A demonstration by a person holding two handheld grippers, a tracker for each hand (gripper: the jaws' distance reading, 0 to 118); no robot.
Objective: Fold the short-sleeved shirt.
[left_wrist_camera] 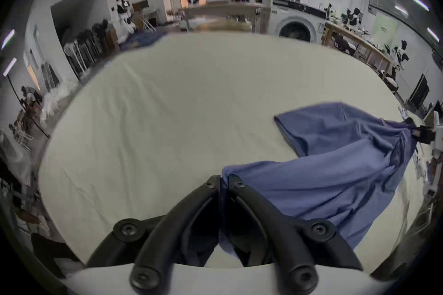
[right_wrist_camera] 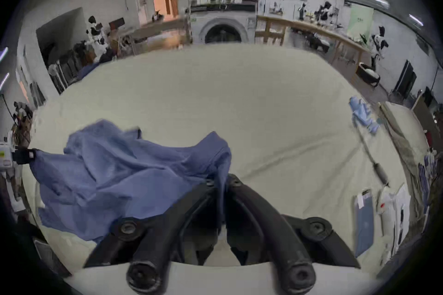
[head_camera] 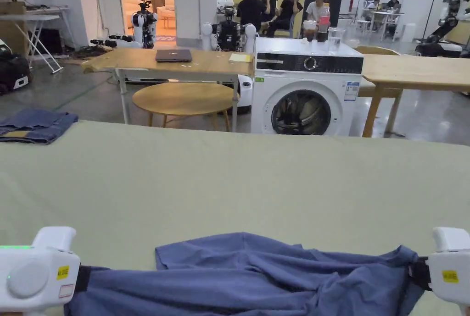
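A blue short-sleeved shirt (head_camera: pixel 257 275) hangs stretched and rumpled between my two grippers at the near edge of the pale green table (head_camera: pixel 229 179). My left gripper (head_camera: pixel 83 278) is shut on the shirt's left end; in the left gripper view its black jaws (left_wrist_camera: pixel 224 180) pinch the blue cloth (left_wrist_camera: pixel 323 168). At the right end, my right gripper (head_camera: pixel 418 272) is shut on the fabric; the right gripper view has its jaws (right_wrist_camera: pixel 223 180) closed on a fold of the shirt (right_wrist_camera: pixel 124 173). One sleeve (head_camera: pixel 202 250) lies flat on the table.
Folded jeans (head_camera: pixel 34 125) lie at the table's far left corner. Light blue cloth (right_wrist_camera: pixel 363 113) and papers (right_wrist_camera: pixel 383 211) sit at the table's right side. Beyond the table stand a washing machine (head_camera: pixel 305 87), wooden tables (head_camera: pixel 183 97) and seated people (head_camera: pixel 284 7).
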